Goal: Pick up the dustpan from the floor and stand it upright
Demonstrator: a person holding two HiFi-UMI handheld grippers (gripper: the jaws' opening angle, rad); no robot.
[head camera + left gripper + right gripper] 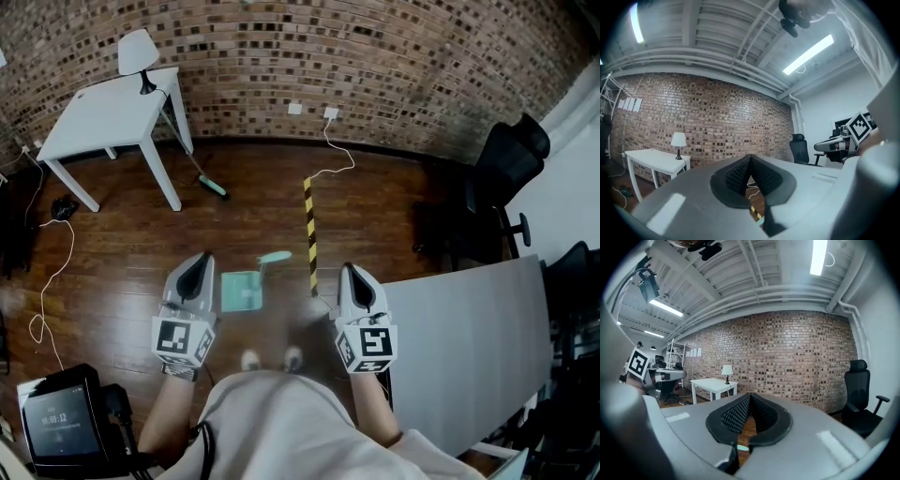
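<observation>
A mint-green dustpan (245, 289) lies flat on the wooden floor, its handle (274, 257) pointing up and to the right in the head view. My left gripper (198, 266) hovers just left of the pan, shut with nothing in it. My right gripper (351, 274) hovers to the pan's right, also shut and empty. Both point level toward the brick wall. In the left gripper view the left gripper (750, 160) shows its pads meeting at the tips. In the right gripper view the right gripper (750, 397) looks the same, and a sliver of the green dustpan (742, 447) shows below the pads.
A white table (112, 117) with a lamp (138, 54) stands at the back left, and a green broom (202, 173) leans against it. A yellow-black striped strip (310, 234) lies on the floor. A grey desk (464, 342) and black chairs (502, 173) fill the right. Cables (52, 277) trail at the left.
</observation>
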